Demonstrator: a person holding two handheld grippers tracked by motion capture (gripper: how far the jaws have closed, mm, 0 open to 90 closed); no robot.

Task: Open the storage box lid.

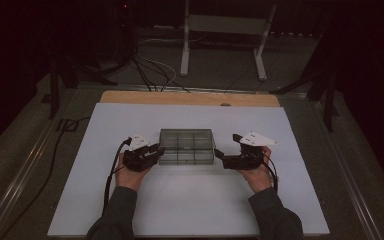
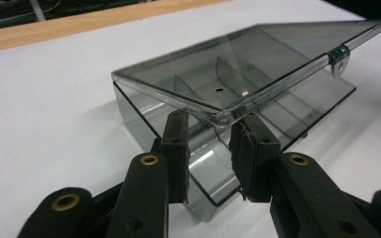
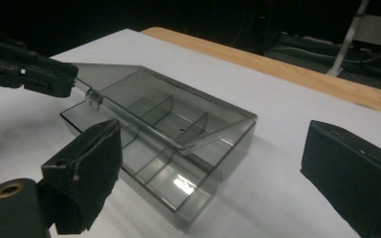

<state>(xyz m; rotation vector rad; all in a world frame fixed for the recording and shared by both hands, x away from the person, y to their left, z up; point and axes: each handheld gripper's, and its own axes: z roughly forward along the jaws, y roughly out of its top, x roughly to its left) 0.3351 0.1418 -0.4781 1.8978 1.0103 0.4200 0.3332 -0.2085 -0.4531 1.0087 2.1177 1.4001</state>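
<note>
At six o'clock on the white table (image 1: 80, 200), both hands reach inward. Left gripper (image 2: 211, 153) is clenched on the near corner of the clear divided box (image 1: 186, 146) at centre, its lid (image 2: 258, 64) lifted partway. Right gripper (image 3: 218, 183), at three o'clock, stands released beside it. Judging from this, opening has started; swinging the lid fully remains.

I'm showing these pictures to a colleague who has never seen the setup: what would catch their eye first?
First, the smoky clear plastic compartment box at the middle of the white table, its hinged lid lifted ajar. Next, the left hand-held gripper, whose jaws pinch the lid's front corner. The right hand-held gripper waits at the box's other side, jaws wide apart.
</note>
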